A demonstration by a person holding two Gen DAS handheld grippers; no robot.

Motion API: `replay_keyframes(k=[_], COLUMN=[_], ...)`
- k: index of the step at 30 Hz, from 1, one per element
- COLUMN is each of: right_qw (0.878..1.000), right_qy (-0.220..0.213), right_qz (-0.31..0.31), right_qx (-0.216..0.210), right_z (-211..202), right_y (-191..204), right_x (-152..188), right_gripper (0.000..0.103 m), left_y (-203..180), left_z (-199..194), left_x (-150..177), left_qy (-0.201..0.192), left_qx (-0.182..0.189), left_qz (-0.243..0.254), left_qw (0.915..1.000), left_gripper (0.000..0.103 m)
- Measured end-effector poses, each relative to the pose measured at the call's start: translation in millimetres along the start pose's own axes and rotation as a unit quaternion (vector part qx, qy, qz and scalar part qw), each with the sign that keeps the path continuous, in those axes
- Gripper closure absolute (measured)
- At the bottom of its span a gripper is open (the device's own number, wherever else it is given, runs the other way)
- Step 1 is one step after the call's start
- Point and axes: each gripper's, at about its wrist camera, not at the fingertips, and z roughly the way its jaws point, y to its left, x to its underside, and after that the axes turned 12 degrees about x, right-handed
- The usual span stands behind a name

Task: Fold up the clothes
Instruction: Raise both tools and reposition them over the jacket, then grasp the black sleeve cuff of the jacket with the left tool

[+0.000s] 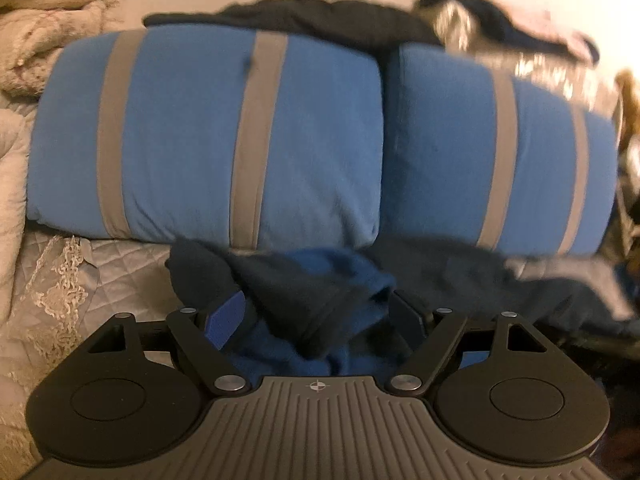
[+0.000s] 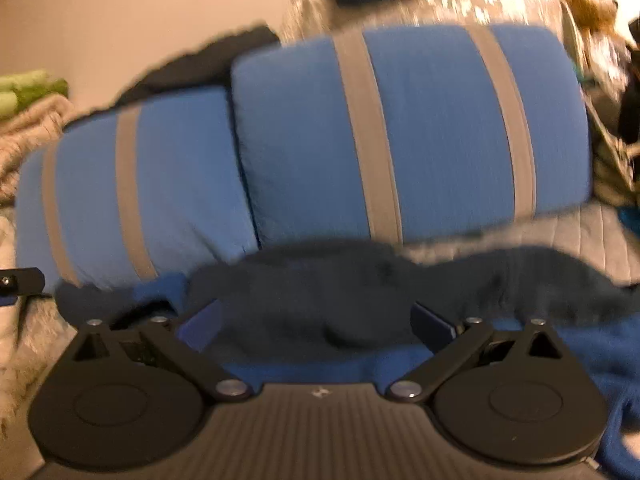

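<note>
Left tool (image 1: 316, 320) sits low over the bed, its jaws spread wide with a bunched fold of the dark navy garment (image 1: 304, 292) lying between them. The blue pad (image 1: 226, 320) on the tool's left side shows clear of the cloth at its outer face, while the right finger is half buried under the fold; whether the pads actually press the fabric I cannot tell, and it reads as released. A brighter blue layer of the same garment shows just under the tool's nose.

Over to the right tool (image 2: 316, 326): jaws wide apart here too, and the navy garment (image 2: 360, 280) stretches across in front of it and between its fingers, trailing off to the tool's right. The picture is smeared, so contact at the pads is not clear; the jaws look unclenched. At the far left edge of this view a piece of the other tool's black frame shows.

Straight ahead of both tools, two blue pillows with grey stripes (image 1: 208, 136) lie side by side, touching, just beyond the garment. Behind them is a heap of dark clothes (image 1: 312, 16). Off to the left tool's left lie a beige fuzzy blanket (image 1: 48, 48) and the quilted grey bedspread (image 1: 120, 264) with a lacy edge.
</note>
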Motion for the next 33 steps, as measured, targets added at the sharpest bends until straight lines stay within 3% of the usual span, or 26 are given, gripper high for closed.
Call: replay_keyframes(k=[2, 9, 12, 14, 23, 25, 33], right_qw=[1.000, 1.000, 1.000, 0.999, 0.999, 0.999, 0.998], right_qy=[-0.004, 0.004, 0.011, 0.012, 0.026, 0.030, 0.032], right_qz=[-0.011, -0.023, -0.027, -0.029, -0.039, -0.042, -0.063], right_qx=[0.001, -0.013, -0.008, -0.008, -0.004, -0.002, -0.004], right_z=[0, 5, 8, 9, 17, 18, 13], right_y=[2, 4, 4, 4, 4, 4, 12], right_x=[0, 0, 0, -1, -4, -2, 5], right_gripper=[0.000, 0.000, 0.000, 0.000, 0.000, 0.000, 0.000], left_y=[-2, -6, -3, 0, 15, 21, 73], left_z=[14, 57, 66, 58, -2, -10, -64], left_x=[4, 8, 8, 6, -9, -13, -2], left_qy=[0.016, 0.078, 0.098, 0.091, 0.051, 0.046, 0.033], left_qx=[-0.010, -0.042, -0.052, -0.048, -0.056, -0.063, -0.101], left_qz=[0.016, 0.052, 0.057, 0.051, 0.037, 0.027, -0.023], left_qw=[0.9997, 0.9947, 0.9922, 0.9934, 0.9964, 0.9966, 0.9941], left_gripper=[0.027, 0.051, 0.073, 0.079, 0.087, 0.093, 0.095])
